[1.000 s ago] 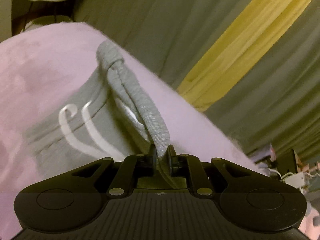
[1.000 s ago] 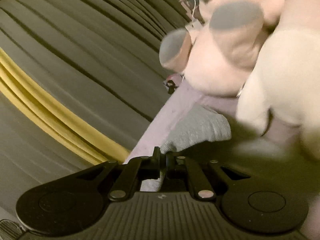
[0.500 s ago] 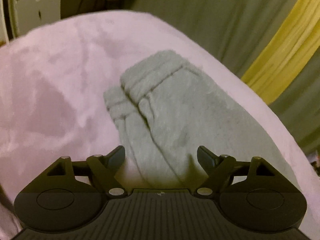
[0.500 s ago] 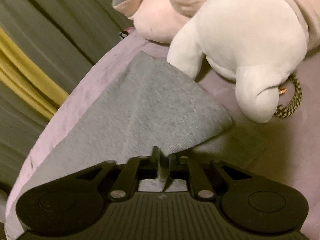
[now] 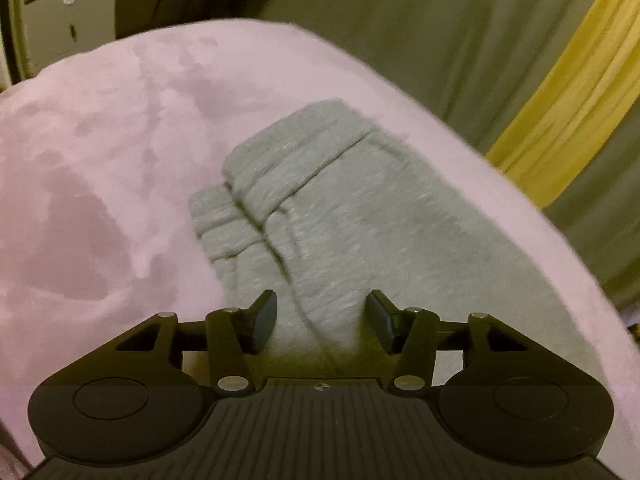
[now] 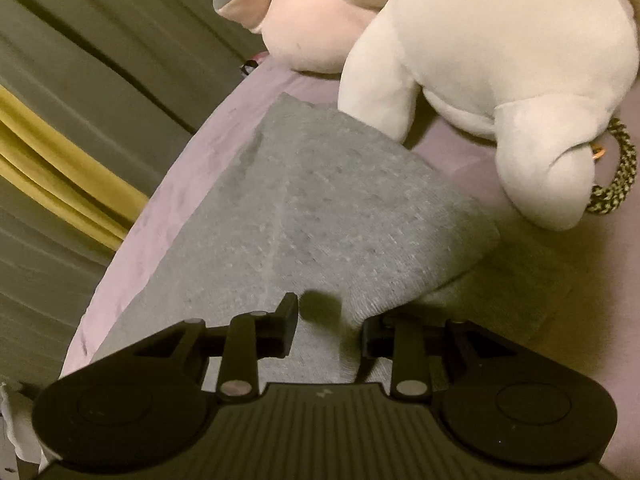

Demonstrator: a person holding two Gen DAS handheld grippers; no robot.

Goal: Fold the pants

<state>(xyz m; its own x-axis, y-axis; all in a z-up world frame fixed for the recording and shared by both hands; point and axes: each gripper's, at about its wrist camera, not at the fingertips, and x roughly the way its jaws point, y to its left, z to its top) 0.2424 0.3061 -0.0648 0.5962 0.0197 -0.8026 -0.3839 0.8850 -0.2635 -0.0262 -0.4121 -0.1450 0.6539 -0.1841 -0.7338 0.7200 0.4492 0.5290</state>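
Observation:
The grey pants lie folded flat on the pink blanket. In the left wrist view their two ribbed cuffs lie one over the other, pointing away from me. My left gripper is open and empty, its fingers just over the near part of the cloth. In the right wrist view the pants show a folded corner at the right. My right gripper is open and empty over the near edge of the cloth.
A big white and pink plush toy lies on the bed right behind the pants, with a braided cord beside it. Grey-green curtains with a yellow stripe hang past the bed's edge. A cabinet stands at far left.
One second ago both grippers were shut on the pants and carrying them. The left one let go half a second ago; the right one has opened since, and the pants now lie flat.

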